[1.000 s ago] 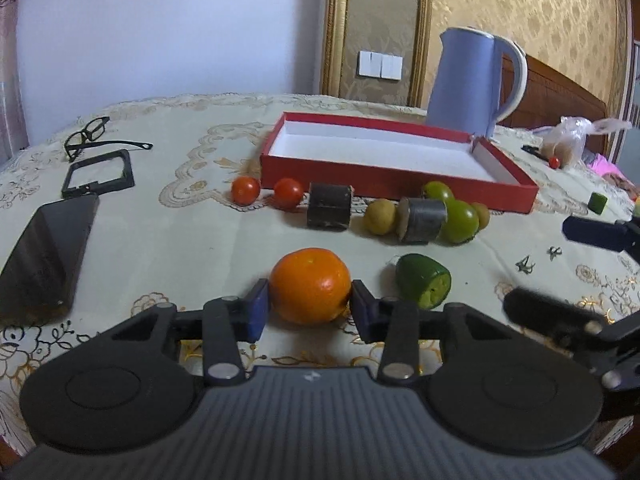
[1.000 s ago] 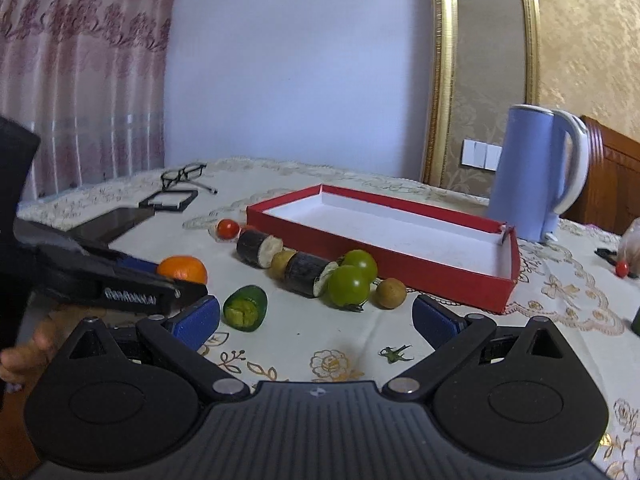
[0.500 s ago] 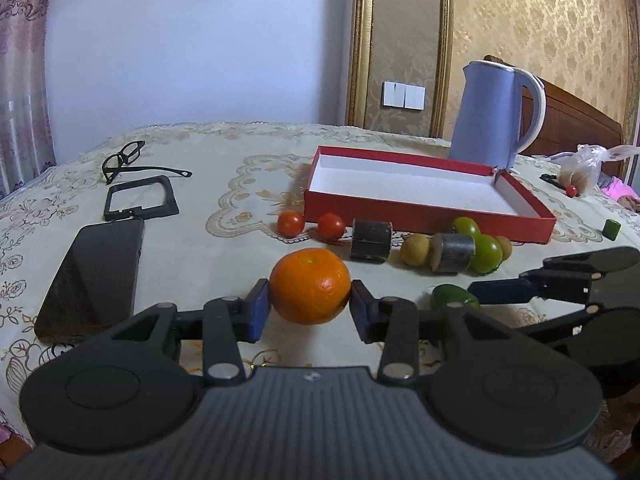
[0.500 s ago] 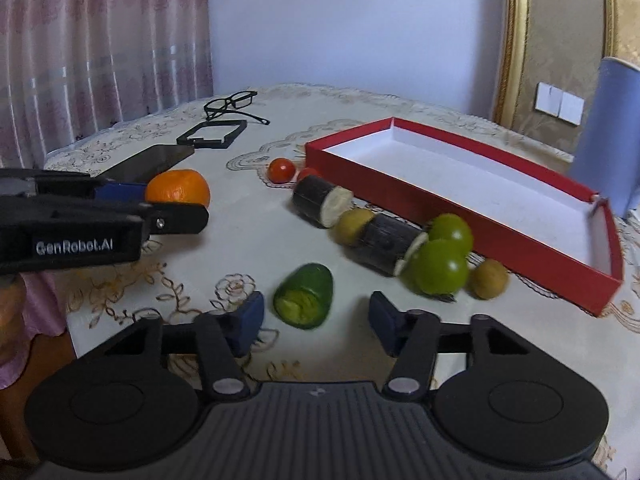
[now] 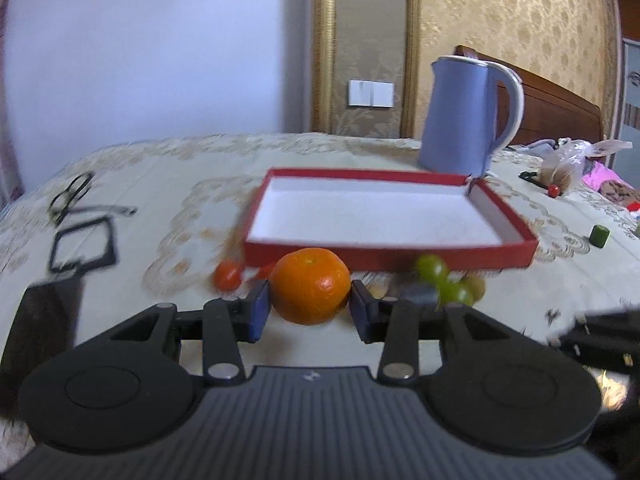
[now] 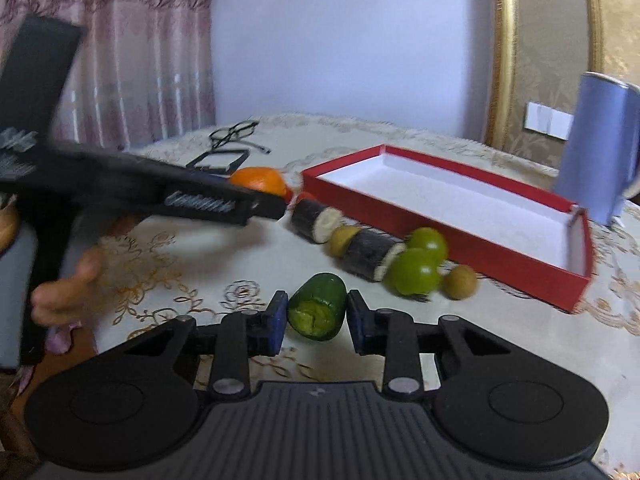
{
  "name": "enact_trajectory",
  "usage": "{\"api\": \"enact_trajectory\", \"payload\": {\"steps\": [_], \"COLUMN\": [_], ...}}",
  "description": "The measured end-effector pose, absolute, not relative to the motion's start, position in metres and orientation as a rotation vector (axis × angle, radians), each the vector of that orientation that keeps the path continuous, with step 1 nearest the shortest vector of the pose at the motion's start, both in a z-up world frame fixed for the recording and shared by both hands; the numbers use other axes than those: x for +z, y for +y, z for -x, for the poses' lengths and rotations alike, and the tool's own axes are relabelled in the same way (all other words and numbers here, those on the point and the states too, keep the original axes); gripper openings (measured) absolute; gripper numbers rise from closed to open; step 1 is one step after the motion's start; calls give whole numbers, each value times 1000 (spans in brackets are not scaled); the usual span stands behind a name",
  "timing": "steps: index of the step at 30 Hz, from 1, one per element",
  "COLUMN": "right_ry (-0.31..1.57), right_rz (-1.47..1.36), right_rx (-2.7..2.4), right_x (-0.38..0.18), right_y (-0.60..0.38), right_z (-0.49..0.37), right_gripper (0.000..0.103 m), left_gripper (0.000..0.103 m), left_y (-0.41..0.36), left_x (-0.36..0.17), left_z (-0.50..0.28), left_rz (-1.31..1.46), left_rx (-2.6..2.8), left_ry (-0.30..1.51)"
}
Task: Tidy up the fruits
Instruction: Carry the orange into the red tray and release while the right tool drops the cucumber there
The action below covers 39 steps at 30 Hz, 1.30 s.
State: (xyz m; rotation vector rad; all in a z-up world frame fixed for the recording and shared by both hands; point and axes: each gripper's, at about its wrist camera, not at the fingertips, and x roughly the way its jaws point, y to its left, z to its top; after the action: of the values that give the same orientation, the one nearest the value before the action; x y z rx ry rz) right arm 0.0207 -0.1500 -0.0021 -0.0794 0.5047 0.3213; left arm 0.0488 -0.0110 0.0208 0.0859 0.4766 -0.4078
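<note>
No words can be read anywhere. The left gripper (image 5: 309, 312) has its jaws pinching one orange (image 5: 310, 285), low in the middle. The right gripper's (image 6: 317, 322) jaws sit close around one green cut piece (image 6: 319, 311), maybe touching. Two green round fruits (image 6: 418, 266) lie beside one red box (image 6: 452, 216).

We look forward along the left gripper (image 5: 310, 310) toward the red box (image 5: 384, 250), close beyond its fingers. Our right view looks along the right gripper (image 6: 316, 322), with the box (image 6: 460, 248) farther right. Both views share box, kettle (image 5: 464, 120) and orange (image 5: 310, 284).
</note>
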Motion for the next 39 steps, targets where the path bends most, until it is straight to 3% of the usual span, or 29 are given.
{"api": "enact_trajectory", "payload": {"steps": [13, 20, 23, 24, 25, 29, 36, 38, 39], "right_ry": [457, 445, 440, 438, 436, 446, 497, 563, 582], "right_rz": [-54, -99, -105, -106, -107, -121, -160, -154, -139], "right_rx": [274, 250, 230, 222, 210, 157, -11, -102, -159], "right_x": [-3, -2, 1, 4, 7, 17, 20, 15, 14], "right_y": [-200, -219, -226, -229, -234, -248, -274, -278, -278], "right_z": [-4, -7, -14, -19, -25, -57, -144, -164, -166], "right_gripper": [31, 30, 31, 31, 31, 31, 32, 58, 64], "left_gripper": [39, 41, 71, 86, 92, 99, 101, 101, 101], "left_y": [-110, -119, -109, -102, -95, -64, 15, 38, 47], "left_x": [37, 21, 27, 31, 36, 47, 26, 15, 10], "left_z": [-189, -224, -210, -200, -189, -150, -105, -99, -98], "left_rz": [-162, -148, -136, -123, -111, -59, 149, 194, 204], "left_rx": [-325, -310, -293, -278, -268, -258, -258, -240, -234], "left_ry": [587, 689, 640, 606, 566, 493, 509, 525, 536]}}
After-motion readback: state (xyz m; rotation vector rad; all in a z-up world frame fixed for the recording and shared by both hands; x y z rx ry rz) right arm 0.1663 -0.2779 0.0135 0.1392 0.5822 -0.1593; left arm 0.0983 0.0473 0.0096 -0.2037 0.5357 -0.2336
